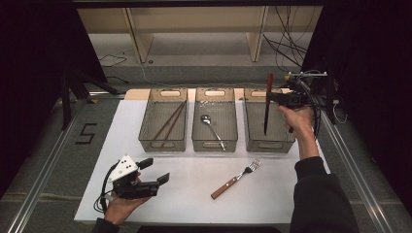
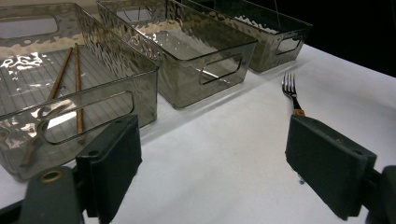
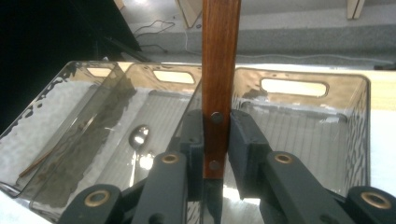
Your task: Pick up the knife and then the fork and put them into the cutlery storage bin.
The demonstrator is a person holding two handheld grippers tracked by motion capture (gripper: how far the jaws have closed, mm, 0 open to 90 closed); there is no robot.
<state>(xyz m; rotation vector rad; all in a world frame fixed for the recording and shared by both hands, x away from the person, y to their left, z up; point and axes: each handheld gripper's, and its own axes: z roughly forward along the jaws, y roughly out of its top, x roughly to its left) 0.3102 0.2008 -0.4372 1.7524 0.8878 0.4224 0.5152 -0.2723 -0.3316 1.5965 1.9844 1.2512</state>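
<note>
From the high view, the right tool is clamped on a wooden-handled knife, which hangs upright, handle up and blade down, over the right bin of three clear bins standing in a row at the far side of the white surface. The middle bin holds a spoon, the left bin a pair of chopsticks. A wooden-handled fork lies on the surface near the bins, right of centre. The left tool rests at the near left corner, its jaws wide with nothing between them.

In the left gripper view, the two black jaws stand far apart over bare surface; the chopsticks lie in the nearest bin, and the fork's tines show to the right.

In the right gripper view, the jaws press on both sides of the knife handle near its two rivets, with the right bin beyond and the spoon in the next bin to the left.
</note>
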